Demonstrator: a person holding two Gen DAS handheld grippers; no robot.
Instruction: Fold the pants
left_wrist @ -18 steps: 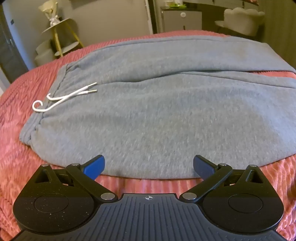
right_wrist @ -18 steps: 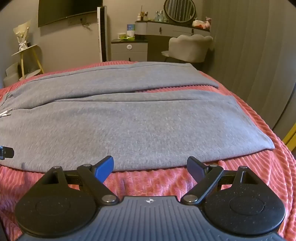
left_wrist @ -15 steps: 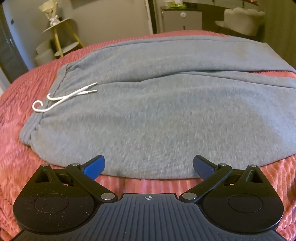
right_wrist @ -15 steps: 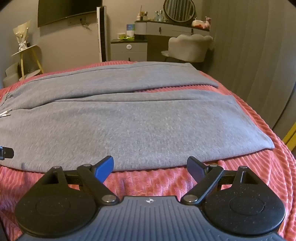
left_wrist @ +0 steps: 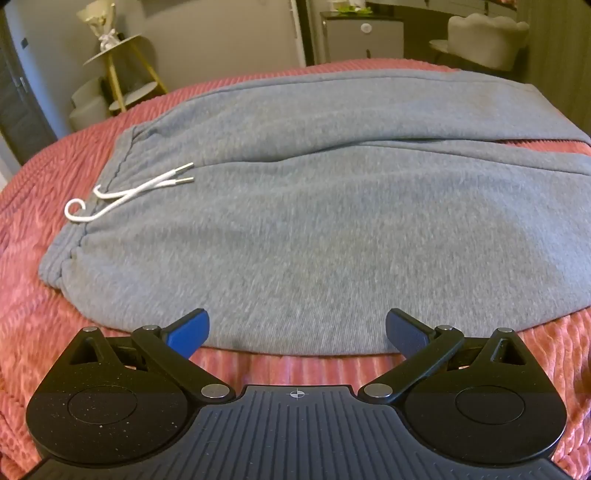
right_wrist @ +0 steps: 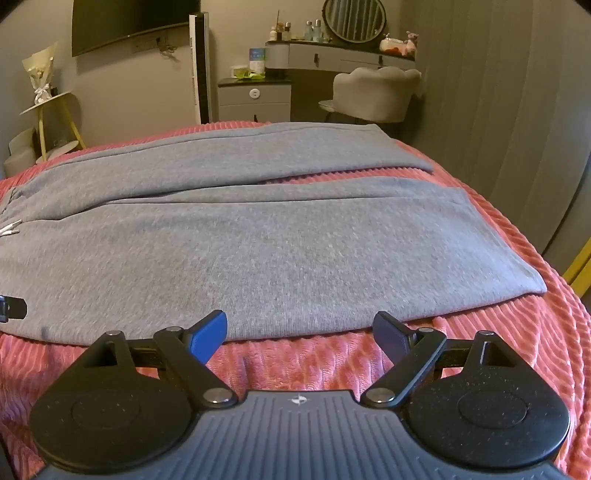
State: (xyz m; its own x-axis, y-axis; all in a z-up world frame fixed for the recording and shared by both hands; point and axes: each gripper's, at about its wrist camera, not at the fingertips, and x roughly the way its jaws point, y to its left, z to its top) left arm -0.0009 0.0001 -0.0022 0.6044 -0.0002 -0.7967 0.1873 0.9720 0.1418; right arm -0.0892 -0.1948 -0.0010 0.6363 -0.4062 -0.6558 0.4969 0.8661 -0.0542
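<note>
Grey sweatpants (left_wrist: 314, 221) lie flat across a pink ribbed bedspread (left_wrist: 37, 295), waistband at the left with a white drawstring (left_wrist: 125, 194), both legs running off to the right. My left gripper (left_wrist: 297, 328) hovers open just over the near edge of the pants by the hip, nothing between its fingers. In the right wrist view the same pants (right_wrist: 277, 251) stretch across, the leg hems at the right. My right gripper (right_wrist: 299, 332) is open at the near edge of the near leg, empty. A fingertip of the left gripper (right_wrist: 14, 308) shows at the far left.
Beyond the bed stand a small yellow-legged side table (right_wrist: 51, 114), a grey drawer unit (right_wrist: 255, 98), a pale chair (right_wrist: 373, 94) and a dressing table with a round mirror (right_wrist: 352, 18). Grey curtains (right_wrist: 498, 110) hang at the right. The bedspread drops away at the right edge.
</note>
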